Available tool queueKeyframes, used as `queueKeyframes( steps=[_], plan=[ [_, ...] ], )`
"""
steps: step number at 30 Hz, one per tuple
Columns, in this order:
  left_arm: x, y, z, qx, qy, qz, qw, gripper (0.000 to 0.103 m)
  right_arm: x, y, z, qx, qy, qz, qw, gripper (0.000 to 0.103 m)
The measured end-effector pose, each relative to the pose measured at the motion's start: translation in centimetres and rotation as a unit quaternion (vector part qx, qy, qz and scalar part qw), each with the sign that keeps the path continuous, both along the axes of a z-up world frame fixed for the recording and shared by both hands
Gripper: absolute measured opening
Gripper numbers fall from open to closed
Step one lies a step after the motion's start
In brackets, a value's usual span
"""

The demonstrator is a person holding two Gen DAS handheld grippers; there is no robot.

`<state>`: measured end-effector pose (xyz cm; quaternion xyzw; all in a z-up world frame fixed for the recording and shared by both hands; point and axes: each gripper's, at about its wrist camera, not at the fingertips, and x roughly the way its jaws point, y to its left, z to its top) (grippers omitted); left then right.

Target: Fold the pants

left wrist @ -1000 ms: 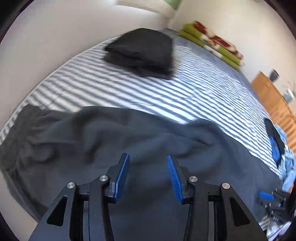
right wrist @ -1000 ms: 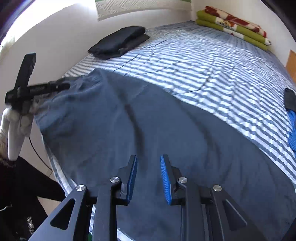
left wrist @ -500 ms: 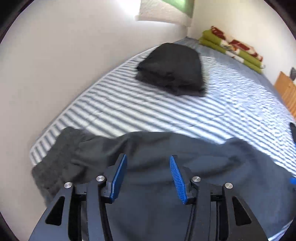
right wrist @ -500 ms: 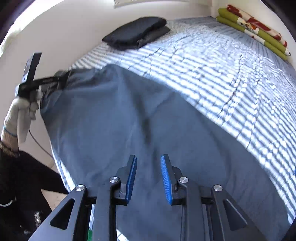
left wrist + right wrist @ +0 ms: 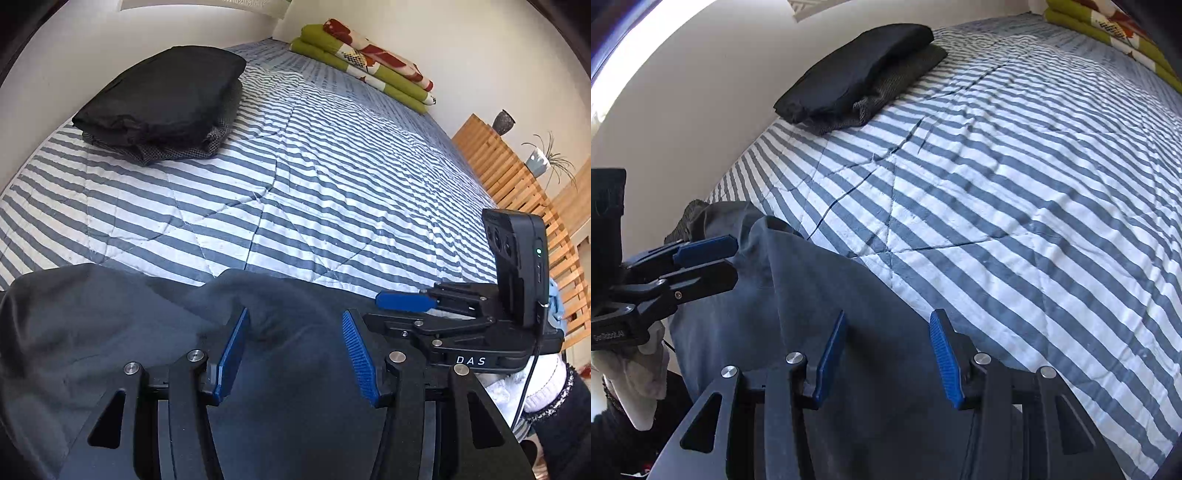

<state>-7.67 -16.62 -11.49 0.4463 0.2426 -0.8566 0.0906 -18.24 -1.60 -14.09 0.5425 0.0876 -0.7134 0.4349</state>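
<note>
both tools poised over dark pants (image 5: 110,339) at the bed (image 5: 332,184) edge.
left hand-held gripper (image 5: 291,354) and right hand-held gripper (image 5: 886,354) gape wide, holding nothing, likely lined up to pinch the cloth for a fold.

Bedspread (image 5: 332,177): blue and white stripes, quilted, covers the bed.
Black stack (image 5: 162,99): folded dark clothes on the bedspread near the wall; a black piece lies on a grey-patterned one.
Blanket (image 5: 369,66): folded, green with red and white print, at the far end against the wall.
Slats (image 5: 517,184): wooden, beside the bed on the right.
Vase (image 5: 503,122): dark, on top of the slats.
Plant (image 5: 550,158): thin leaves in a pale pot, near the vase.
</note>
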Motion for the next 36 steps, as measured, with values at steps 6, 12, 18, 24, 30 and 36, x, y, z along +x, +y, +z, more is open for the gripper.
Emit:
queueKeyframes(
  steps=[6, 12, 18, 24, 30, 36],
  plan=[
    [-0.1, -1.0, -0.9, 0.023, -0.004, 0.004, 0.9997, 0.056, 2.9, 0.6, 1.6, -0.026, 0.019, 0.032, 0.999, 0.000],
    [0.4, -1.0, -0.9, 0.040, 0.002, 0.003, 0.9992, 0.056, 8.0, 1.2, 4.4, -0.055, 0.082, 0.066, 0.993, 0.000],
    [0.2, -0.8, -1.5, 0.042, -0.005, 0.002, 0.9991, 0.055, 4.6, 1.0, 3.0, 0.004, 0.111, 0.018, 0.994, 0.035],
    [-0.3, -1.0, -1.8, 0.045, -0.008, 0.001, 0.9989, 0.055, -0.3, 1.9, -0.3, 0.011, 0.019, -0.007, 1.000, 0.034],
    [-0.1, -1.1, -1.7, 0.045, -0.005, 0.004, 0.9990, 0.055, 1.6, 1.9, 0.4, 0.001, 0.030, 0.013, 0.999, 0.001],
    [0.2, -0.6, -1.5, 0.088, 0.002, -0.004, 0.9961, 0.056, 5.0, 3.2, 3.3, -0.043, 0.050, 0.028, 0.997, 0.001]
  ],
)
